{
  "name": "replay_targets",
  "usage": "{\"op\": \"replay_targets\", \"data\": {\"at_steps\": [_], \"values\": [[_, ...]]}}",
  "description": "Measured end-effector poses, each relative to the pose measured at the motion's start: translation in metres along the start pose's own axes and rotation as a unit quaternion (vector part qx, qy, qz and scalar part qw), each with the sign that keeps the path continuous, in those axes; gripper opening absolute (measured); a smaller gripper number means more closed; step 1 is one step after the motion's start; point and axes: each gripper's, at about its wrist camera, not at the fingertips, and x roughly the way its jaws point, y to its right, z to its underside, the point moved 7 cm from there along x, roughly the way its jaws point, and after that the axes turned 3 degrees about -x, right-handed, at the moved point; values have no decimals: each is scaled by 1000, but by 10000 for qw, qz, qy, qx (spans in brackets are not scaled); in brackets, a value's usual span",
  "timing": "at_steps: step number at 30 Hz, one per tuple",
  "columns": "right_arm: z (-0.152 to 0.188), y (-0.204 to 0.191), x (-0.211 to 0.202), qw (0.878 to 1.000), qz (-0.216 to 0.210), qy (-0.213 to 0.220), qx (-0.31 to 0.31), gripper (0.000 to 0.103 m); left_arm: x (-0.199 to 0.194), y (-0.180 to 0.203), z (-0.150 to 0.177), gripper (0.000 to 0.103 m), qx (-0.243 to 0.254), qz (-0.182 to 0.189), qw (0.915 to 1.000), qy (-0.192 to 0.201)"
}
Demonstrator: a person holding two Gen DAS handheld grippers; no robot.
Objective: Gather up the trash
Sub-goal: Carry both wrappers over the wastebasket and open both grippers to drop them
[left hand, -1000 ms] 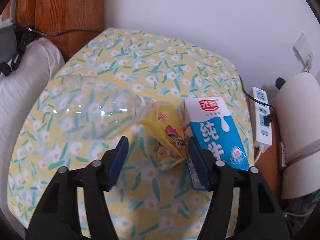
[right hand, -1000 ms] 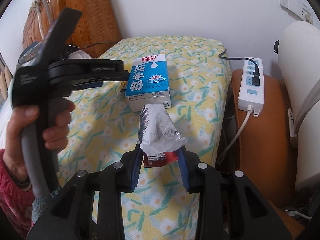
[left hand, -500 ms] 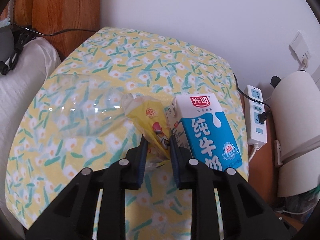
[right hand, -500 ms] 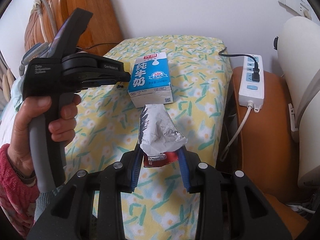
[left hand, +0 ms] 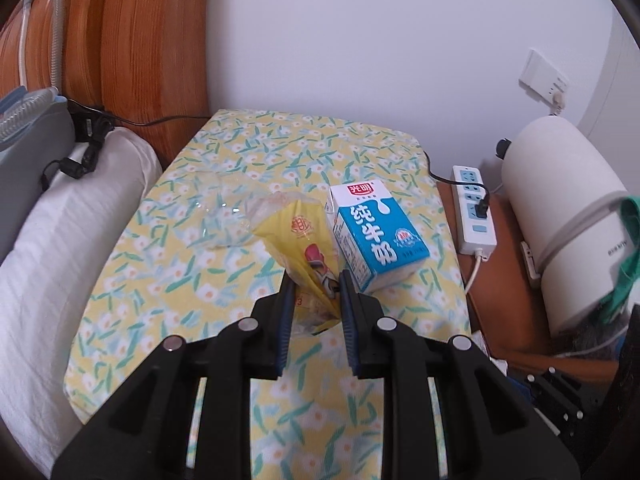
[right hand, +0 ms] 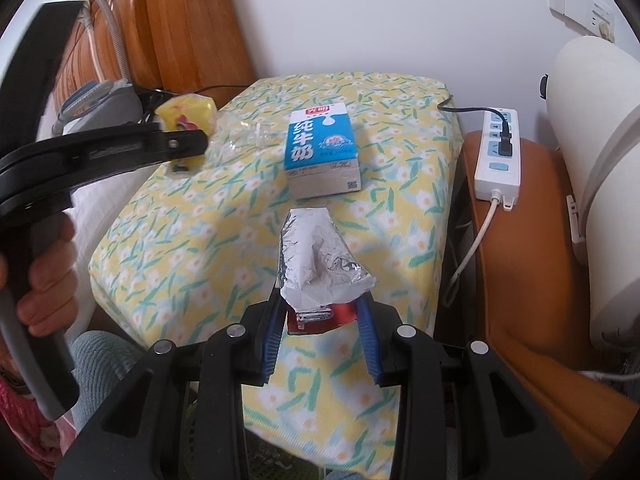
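— Both grippers clamped? What changed?
— Left gripper (left hand: 315, 300) closed on the yellow wrapper (left hand: 302, 248), lifting it off the worktop (left hand: 168, 280); right gripper (right hand: 320, 320) kept the foil wrapper (right hand: 320, 260).
— Hidden?
— Clear bottle (left hand: 218, 220), hard to see.

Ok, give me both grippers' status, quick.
Left gripper: shut on the crumpled yellow plastic snack wrapper.
Right gripper: shut on the crinkled silver foil wrapper.
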Motion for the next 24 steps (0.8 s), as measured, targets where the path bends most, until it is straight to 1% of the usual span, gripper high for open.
{"op": "replay_targets", "data": {"at_steps": [7, 17, 21, 24], "values": [[8, -11, -9, 10000, -14, 23, -65, 35, -27, -11, 27, 22, 176, -57, 9998, 80], [9, -34, -10, 9995, -157, -3, -279, 35, -35, -36, 53, 22, 97, -110, 9999, -39], [18, -49, -14, 9986, -312, -99, -406, 35, -44, -44, 82, 22, 126, -103, 9997, -168], [35, -64, -14, 9969, -504, -289, -535, 36, -52, -51, 117, 22, 92, 28, 9992, -380]]}}
